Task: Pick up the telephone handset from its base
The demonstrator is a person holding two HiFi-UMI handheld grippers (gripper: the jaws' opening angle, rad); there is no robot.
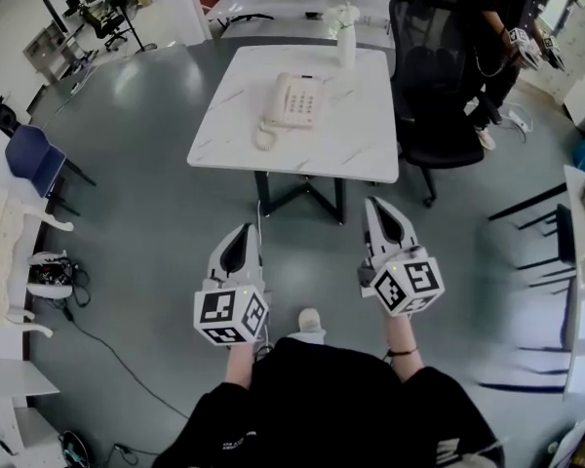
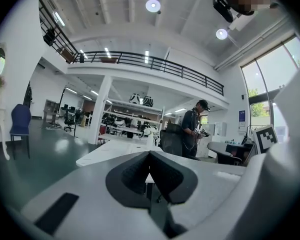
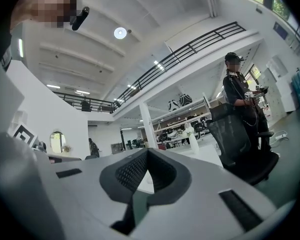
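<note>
Standing well short of the white worktop (image 1: 351, 135), the person holds both grippers out low over the grey floor. The left gripper (image 1: 242, 234) has its jaws pressed together with nothing between them; its own view shows the two dark pads meeting at the tip. The right gripper (image 1: 378, 208) is the same, jaws closed and empty.

And there is the target: the cream telephone (image 1: 294, 100) sits near the middle of the worktop, well apart from both grippers and straight ahead of them, a little nearer the left gripper's line. The handset (image 1: 276, 98) lies in its cradle along the left side of the base, and its coiled cord (image 1: 264, 136) loops down toward the near edge.

A white vase of flowers (image 1: 346, 39) stands at the far edge. A black office chair (image 1: 439, 76) is tucked beside the worktop's right side, and another person (image 1: 512, 18) stands beyond it holding grippers.
</note>
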